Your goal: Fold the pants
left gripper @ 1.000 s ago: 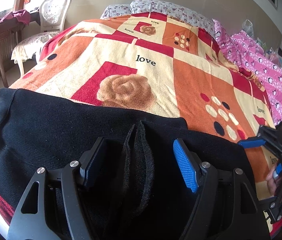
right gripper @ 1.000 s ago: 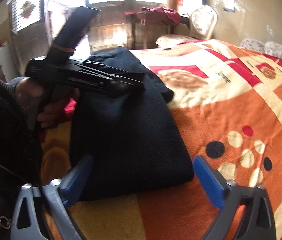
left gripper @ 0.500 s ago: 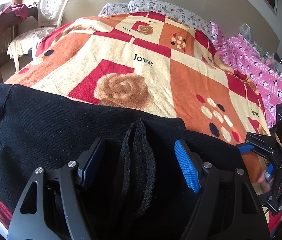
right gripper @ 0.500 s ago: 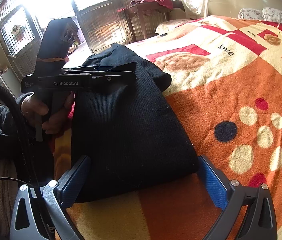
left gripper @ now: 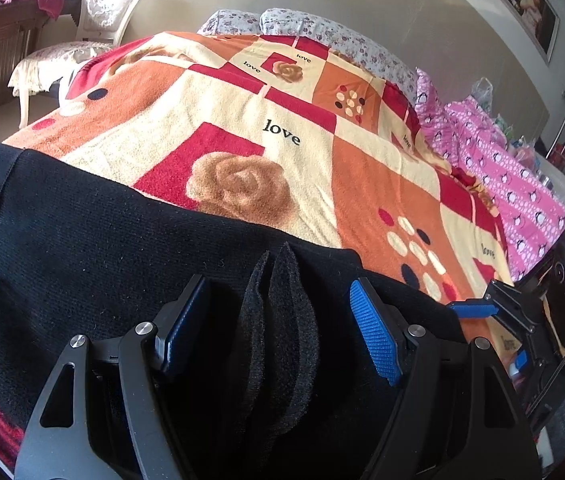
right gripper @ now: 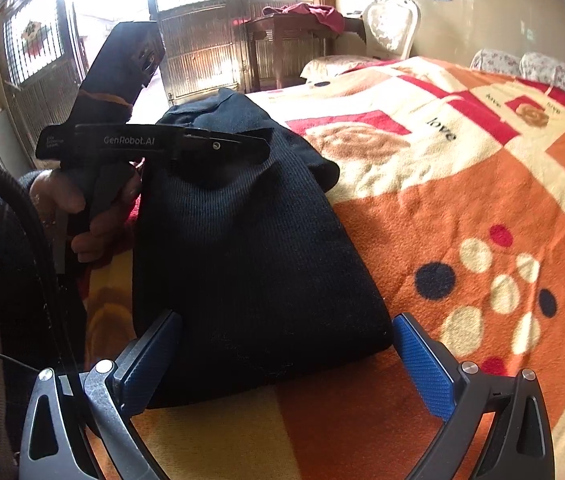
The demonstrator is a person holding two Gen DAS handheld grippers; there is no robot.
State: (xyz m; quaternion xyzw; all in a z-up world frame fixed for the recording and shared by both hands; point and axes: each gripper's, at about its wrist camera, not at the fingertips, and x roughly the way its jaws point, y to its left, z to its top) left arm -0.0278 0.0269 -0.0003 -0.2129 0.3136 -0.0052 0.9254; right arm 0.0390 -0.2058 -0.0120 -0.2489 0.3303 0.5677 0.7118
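Pants [left gripper: 94, 248] btwn left claw [left gripper: 278, 332] (agape)

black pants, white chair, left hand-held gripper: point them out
black pants [right gripper: 250, 264], right wrist view, middle of the folded knit panel
white chair [left gripper: 110, 4], left wrist view, padded backrest
left hand-held gripper [left gripper: 278, 328], left wrist view, gap midway between its fingertips

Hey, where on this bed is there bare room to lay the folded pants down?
Bare blanket runs from the black pants' far edge up to the floral pillows, widest around the rose print. The right side is crowded by the pink penguin bedding; the near edge by the pants, the left gripper and the right gripper.
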